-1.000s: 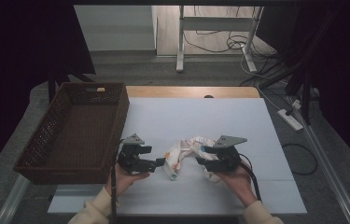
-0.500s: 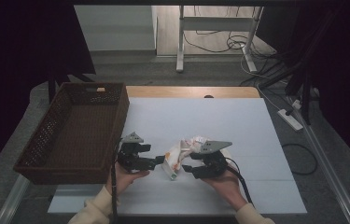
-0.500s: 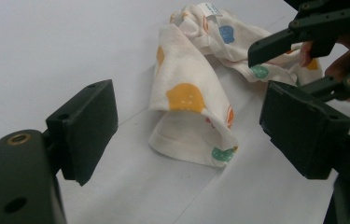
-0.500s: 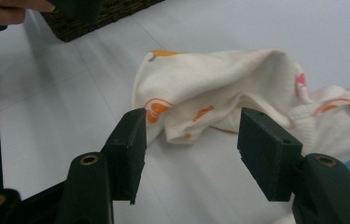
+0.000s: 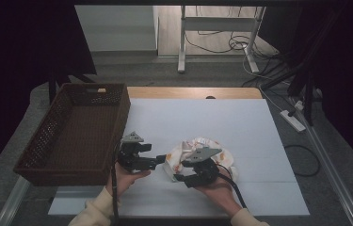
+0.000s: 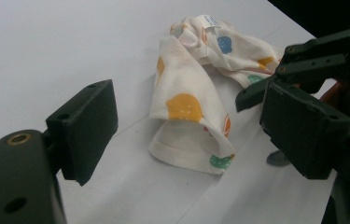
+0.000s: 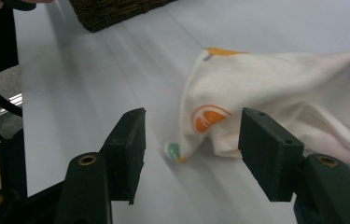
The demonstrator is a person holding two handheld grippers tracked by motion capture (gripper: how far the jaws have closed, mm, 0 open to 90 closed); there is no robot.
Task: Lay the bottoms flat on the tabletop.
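L gripper sat low over the table near its front edge, jaws apart w/ nothing between them. In the left gripper view its two black pads stood wide, aimed at the near folded edge of the cloth, which lay just ahead on the white table sheet; no contact seen. R gripper was also visible in that view, at the right edge, hovering over the far side of the cloth.

R gripper was held just beside the cloth's front-left corner, jaws apart too, roughly mid-width, nothing clamped. In the right gripper view the pads framed the cloth's lower corner: the tip w/ a green dot lay on the sheet btwn the pads, not pinched. An orange print sat just above that corner.

Cloth itself: a crumpled cream piece w/ orange, blue & green spots, small white tag on top, lying bunched on the sheet at centre-front of the table, btwn the two grippers in the high view.

Further out: brown wicker basket stood on the table's left side, well apart from the cloth, just behind-left of L gripper. The person's hands & cream sleeves came in from the bottom edge.
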